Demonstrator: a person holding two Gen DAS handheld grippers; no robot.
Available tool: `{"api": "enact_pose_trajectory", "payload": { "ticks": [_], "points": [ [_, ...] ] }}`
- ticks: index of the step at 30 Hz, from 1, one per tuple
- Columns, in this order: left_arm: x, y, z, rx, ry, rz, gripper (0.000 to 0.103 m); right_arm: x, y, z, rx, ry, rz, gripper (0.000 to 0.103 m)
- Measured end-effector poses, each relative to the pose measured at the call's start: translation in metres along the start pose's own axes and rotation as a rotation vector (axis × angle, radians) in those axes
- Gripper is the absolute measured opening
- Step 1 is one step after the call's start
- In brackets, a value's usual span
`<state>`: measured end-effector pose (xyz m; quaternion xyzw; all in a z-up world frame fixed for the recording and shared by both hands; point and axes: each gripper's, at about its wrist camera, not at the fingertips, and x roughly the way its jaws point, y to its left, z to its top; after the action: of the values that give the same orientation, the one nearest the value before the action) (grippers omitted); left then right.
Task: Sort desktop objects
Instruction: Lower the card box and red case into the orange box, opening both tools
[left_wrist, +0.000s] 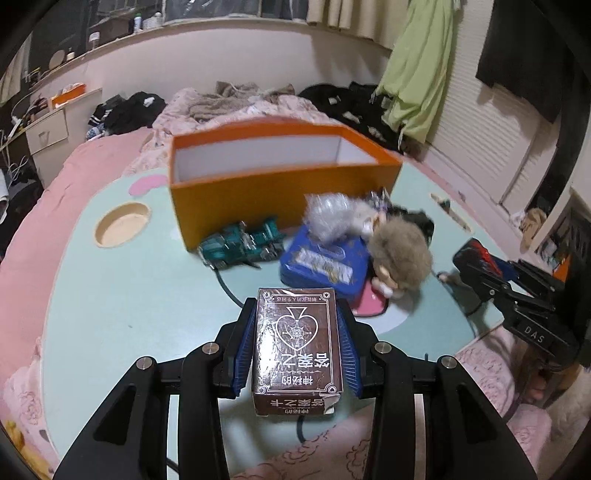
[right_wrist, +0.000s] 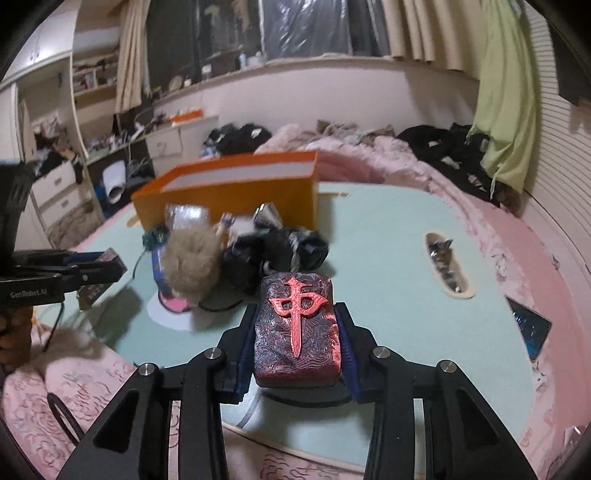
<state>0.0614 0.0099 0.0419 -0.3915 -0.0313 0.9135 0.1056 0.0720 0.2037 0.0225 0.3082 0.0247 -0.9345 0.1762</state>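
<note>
Two handheld claws, each carrying an object, hang over a pale green worktop set on a pink bed. The left claw (left_wrist: 297, 345) pinches a brown card box (left_wrist: 297, 350) printed with a spade emblem, its blue pads pressed against the box's long sides; the box is lifted clear of the worktop (left_wrist: 147, 288). The right claw (right_wrist: 295, 332) grips a large dark-red mahjong-style block (right_wrist: 297, 328) with a raised red character on top, its pads against both sides, with the block's shadow on the surface beneath it.

At the far side of the worktop stands an open orange box (left_wrist: 273, 173) with white inner walls; nothing shows inside it from these angles. Just in front of it, toward the near side, lies a cluster of things: a teal toy vehicle (left_wrist: 245, 245) touching the orange box's front wall on the left, a blue patterned box (left_wrist: 325, 264) to its right, and on that a crumpled clear wrapper (left_wrist: 332, 218). A fluffy grey-brown plush toy (left_wrist: 400, 256) leans against the blue box's right edge, with a dark bundle (right_wrist: 277, 247) just behind it.

In the left wrist view the right claw enters from the right edge, well apart from the orange box. A round recess (left_wrist: 122, 223) sits in the worktop at far left.
</note>
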Motion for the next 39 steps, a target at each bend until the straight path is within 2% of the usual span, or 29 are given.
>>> {"api": "enact_pose_trajectory", "payload": {
  "ticks": [5, 10, 14, 21, 24, 25, 27, 28, 30, 35, 39],
  "points": [
    [-0.015, 0.006, 0.028, -0.001, -0.075, 0.002, 0.042, 0.001, 0.008, 0.037, -0.04, -0.057, 0.009, 0.038],
    [-0.007, 0.017, 0.068, 0.007, -0.122, 0.035, 0.042, 0.017, 0.019, 0.085, -0.069, -0.112, 0.053, 0.038],
    [0.01, 0.029, 0.098, 0.006, -0.129, 0.047, 0.042, 0.046, 0.02, 0.125, -0.059, -0.092, 0.109, 0.038],
    [0.051, 0.051, 0.144, -0.044, -0.114, 0.025, 0.042, 0.102, 0.01, 0.165, -0.014, -0.025, 0.179, 0.038],
    [0.07, 0.058, 0.16, -0.064, -0.106, 0.002, 0.042, 0.125, 0.01, 0.174, -0.012, -0.003, 0.192, 0.039],
    [0.075, 0.059, 0.163, -0.068, -0.098, -0.002, 0.045, 0.132, 0.01, 0.176, -0.014, 0.003, 0.202, 0.04],
    [0.085, 0.063, 0.168, -0.085, -0.081, -0.009, 0.058, 0.138, 0.01, 0.176, -0.021, 0.0, 0.209, 0.049],
    [0.086, 0.064, 0.168, -0.093, -0.085, -0.011, 0.062, 0.139, 0.01, 0.177, -0.028, -0.006, 0.21, 0.059],
    [0.085, 0.067, 0.166, -0.108, -0.103, -0.01, 0.066, 0.135, 0.008, 0.175, -0.033, -0.033, 0.202, 0.065],
    [0.07, 0.076, 0.154, -0.124, -0.12, -0.013, 0.066, 0.121, -0.007, 0.163, 0.002, -0.036, 0.183, 0.069],
    [0.047, 0.076, 0.129, -0.109, -0.123, 0.0, 0.066, 0.094, -0.017, 0.139, 0.036, -0.033, 0.132, 0.072]
  ]
}}
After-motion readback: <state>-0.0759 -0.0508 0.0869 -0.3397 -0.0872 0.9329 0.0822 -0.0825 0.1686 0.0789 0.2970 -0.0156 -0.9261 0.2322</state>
